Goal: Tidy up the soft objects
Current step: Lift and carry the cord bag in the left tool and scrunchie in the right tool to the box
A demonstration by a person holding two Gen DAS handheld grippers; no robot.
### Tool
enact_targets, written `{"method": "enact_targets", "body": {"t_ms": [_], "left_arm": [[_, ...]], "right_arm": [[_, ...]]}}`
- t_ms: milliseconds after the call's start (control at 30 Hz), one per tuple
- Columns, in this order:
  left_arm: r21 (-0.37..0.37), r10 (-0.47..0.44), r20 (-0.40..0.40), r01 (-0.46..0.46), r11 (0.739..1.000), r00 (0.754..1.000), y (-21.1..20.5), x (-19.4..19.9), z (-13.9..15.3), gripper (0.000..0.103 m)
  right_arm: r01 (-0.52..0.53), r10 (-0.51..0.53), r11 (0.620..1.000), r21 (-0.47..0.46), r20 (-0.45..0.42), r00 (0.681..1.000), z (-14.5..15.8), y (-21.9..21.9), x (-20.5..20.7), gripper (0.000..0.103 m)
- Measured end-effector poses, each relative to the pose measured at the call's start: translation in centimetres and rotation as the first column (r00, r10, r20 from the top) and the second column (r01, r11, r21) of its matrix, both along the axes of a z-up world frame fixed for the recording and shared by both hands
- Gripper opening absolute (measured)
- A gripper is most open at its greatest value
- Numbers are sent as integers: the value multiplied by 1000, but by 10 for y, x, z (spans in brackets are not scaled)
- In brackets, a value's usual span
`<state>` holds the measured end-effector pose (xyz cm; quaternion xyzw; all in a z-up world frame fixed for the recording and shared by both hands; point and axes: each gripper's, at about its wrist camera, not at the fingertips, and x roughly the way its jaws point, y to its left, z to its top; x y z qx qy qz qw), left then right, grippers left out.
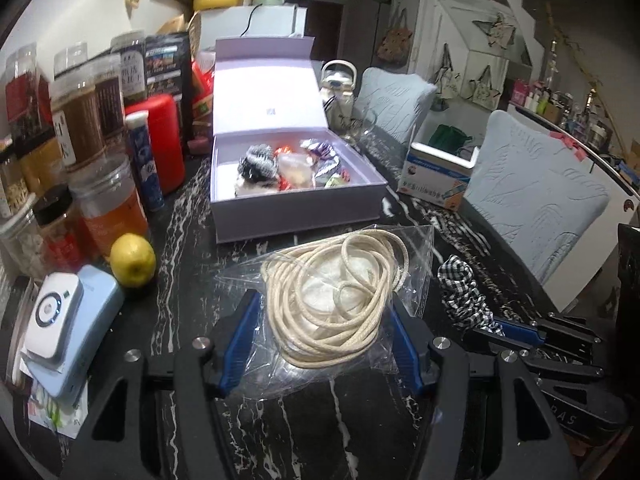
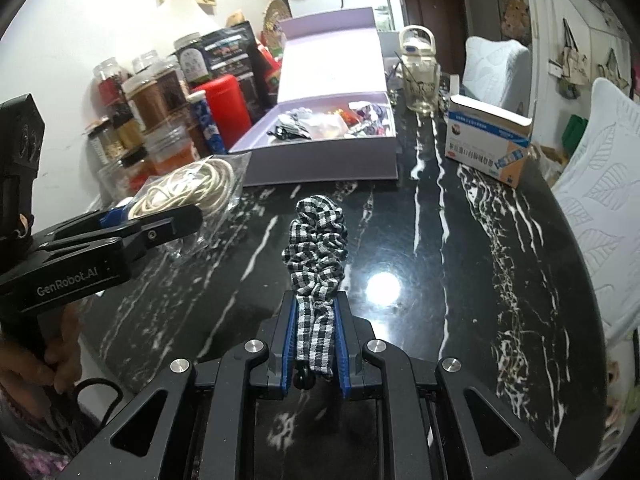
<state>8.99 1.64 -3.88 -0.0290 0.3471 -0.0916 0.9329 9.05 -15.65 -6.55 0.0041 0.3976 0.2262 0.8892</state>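
Observation:
My left gripper (image 1: 324, 308) is shut on a clear plastic bag (image 1: 340, 304) that holds a coil of cream cord (image 1: 328, 296), lifted above the black marble table (image 1: 192, 208). To its right, my right gripper (image 2: 316, 312) is shut on a black-and-white checked scrunchie (image 2: 316, 248) that sticks out past the blue pads. The scrunchie (image 1: 464, 292) also shows in the left wrist view, as the bag (image 2: 200, 184) does in the right. Beyond both stands an open lilac box (image 1: 296, 204), lid up, with wrapped sweets and a striped soft item (image 1: 258, 162) inside.
Jars, a red canister (image 1: 164, 140), a blue tube and a lemon (image 1: 132, 260) crowd the table's left side, with a small blue device (image 1: 68, 320) near me. A glass kettle (image 2: 418, 72) and a blue-and-white carton (image 2: 488, 144) stand to the right. Padded chairs (image 1: 532, 196) line the right edge.

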Motion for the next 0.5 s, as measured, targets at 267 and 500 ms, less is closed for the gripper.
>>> {"method": "enact_targets", "body": {"t_ms": [267, 500], "left_arm": [[-10, -15, 68, 16, 1000, 998, 5, -3, 20, 60], [-12, 9, 135, -7, 1000, 991, 21, 11, 45, 60]], "right_arm": [[-16, 15, 1000, 22, 50, 999, 25, 3, -6, 17], [-10, 12, 1000, -22, 111, 994, 45, 9, 6, 17]]}}
